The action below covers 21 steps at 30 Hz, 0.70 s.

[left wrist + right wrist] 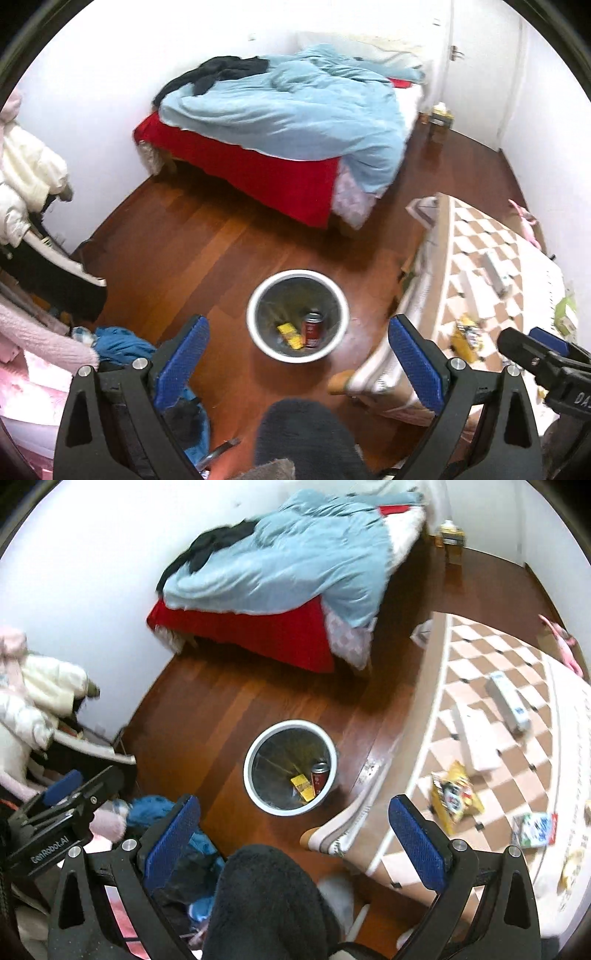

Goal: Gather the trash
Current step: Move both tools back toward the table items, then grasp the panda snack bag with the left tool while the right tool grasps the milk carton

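A round white-rimmed waste bin stands on the reddish wooden floor, and inside it a red drink can lies just right of a flat yellow packet. Behind the bin, against the white wall, is a bed with a red skirt, with a rumpled light-blue duvet on top and a heap of black clothing on its left part. To the bin's right stands a table under a checked cloth, bearing a yellow snack bag, a small printed carton right of the bag and a long white box behind them; left of the bin, crumpled blue fabric lies on the floor.
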{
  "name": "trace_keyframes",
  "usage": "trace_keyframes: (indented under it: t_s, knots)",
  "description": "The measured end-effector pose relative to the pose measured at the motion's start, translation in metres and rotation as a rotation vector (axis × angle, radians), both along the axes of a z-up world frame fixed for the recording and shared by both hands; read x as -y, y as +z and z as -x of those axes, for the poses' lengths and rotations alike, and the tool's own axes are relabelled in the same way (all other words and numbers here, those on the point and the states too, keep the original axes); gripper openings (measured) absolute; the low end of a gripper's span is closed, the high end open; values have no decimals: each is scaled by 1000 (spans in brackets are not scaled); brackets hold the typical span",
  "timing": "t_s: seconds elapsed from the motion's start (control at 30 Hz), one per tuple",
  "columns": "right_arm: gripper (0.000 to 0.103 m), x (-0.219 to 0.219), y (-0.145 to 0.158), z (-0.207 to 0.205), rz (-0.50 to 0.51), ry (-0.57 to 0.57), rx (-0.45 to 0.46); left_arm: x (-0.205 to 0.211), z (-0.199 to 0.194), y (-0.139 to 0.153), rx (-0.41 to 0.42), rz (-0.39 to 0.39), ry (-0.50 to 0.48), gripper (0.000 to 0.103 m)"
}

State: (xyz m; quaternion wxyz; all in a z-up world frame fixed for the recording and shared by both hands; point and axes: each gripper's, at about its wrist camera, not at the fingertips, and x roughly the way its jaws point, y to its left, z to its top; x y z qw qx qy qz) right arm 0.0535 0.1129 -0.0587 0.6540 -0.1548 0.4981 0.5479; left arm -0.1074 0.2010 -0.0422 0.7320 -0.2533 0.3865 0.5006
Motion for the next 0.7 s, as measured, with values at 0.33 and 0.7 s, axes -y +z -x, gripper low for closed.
trace_keyframes:
  t_s: [0.33,0.7]
  knots:
    - [103,95,-38,-128,138,-298,12,30,-135,-93,-32,179,-152,99]
    - [103,122,-151,-230,430,-347,58,26,-235,-205,87,526,-162,83]
